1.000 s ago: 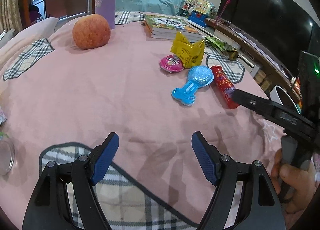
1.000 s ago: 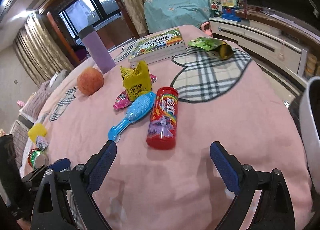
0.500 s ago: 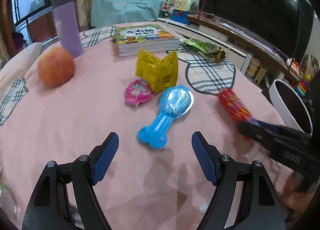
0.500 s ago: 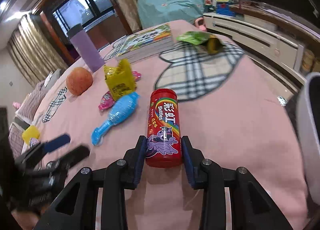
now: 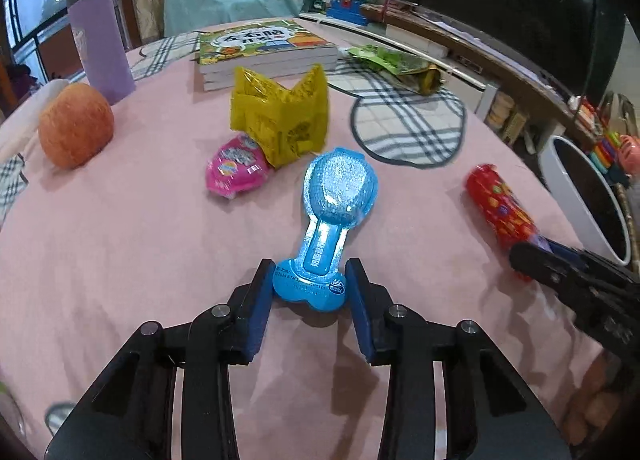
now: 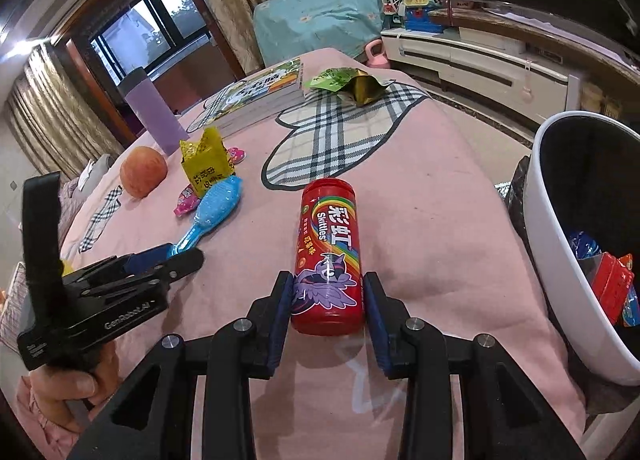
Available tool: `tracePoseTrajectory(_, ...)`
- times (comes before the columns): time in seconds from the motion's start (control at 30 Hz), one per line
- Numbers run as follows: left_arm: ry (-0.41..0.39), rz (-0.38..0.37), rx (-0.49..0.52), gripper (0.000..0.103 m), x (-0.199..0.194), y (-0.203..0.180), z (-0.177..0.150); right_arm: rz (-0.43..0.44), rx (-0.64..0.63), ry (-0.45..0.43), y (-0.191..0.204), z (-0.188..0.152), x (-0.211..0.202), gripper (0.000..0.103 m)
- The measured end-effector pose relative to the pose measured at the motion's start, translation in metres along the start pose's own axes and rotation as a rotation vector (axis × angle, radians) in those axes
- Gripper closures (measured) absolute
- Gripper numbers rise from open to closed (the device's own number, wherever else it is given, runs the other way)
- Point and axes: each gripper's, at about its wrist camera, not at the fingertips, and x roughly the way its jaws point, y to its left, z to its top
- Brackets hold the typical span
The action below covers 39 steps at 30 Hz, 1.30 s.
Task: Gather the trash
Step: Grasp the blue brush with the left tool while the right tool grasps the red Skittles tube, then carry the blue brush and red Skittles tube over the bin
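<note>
Now both grips set: left gripper (image 5: 309, 292), fingers just closed, pinches blue wrapper's (image 5: 334, 196) handle mid-desk; right gripper (image 6: 326, 302) clamps red Skittles tube (image 6: 328, 256) near the desk's bin-side edge. Lift level, squeeze gently.

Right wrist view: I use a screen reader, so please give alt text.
The right gripper clamps a red candy tube lying on a pink tablecloth. A white bin with wrappers stands to the right.
</note>
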Motion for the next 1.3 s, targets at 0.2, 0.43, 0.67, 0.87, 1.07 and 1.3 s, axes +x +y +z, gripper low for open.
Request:
tracePoseTrajectory(0.2, -0.002, -0.038, 0.019, 0.067, -0.019, -0.013, -0.019, -0.003, -0.011, -0.002, 0.0, 0.0, -0.002, 0.059)
tracePoseTrajectory(0.43, 0.001, -0.014, 0.036, 0.059, -0.008, -0.017, -0.01, -0.025, -0.04, -0.002, 0.004, 0.008, 0.005, 0.052)
tracePoseTrajectory(0.67, -0.007, 0.009, 0.043, 0.067, -0.005, -0.021, -0.014, -0.061, -0.069, 0.014, 0.008, 0.01, 0.014, 0.058)
tracePoseTrajectory(0.87, -0.007, 0.0, 0.047, 0.082, -0.013, -0.027, -0.018, -0.039, -0.047, 0.014, 0.004, 0.007, 0.005, 0.068)
tracePoseTrajectory(1.07, -0.032, -0.029, 0.067, 0.082, -0.028, -0.043, -0.024, -0.015, -0.025, -0.014, -0.003, -0.003, -0.018, 0.068)
tracePoseTrajectory(1.3, -0.055, -0.073, 0.08, 0.082, -0.045, -0.063, -0.029, 0.007, 0.016, -0.059, -0.016, -0.009, -0.05, 0.068)
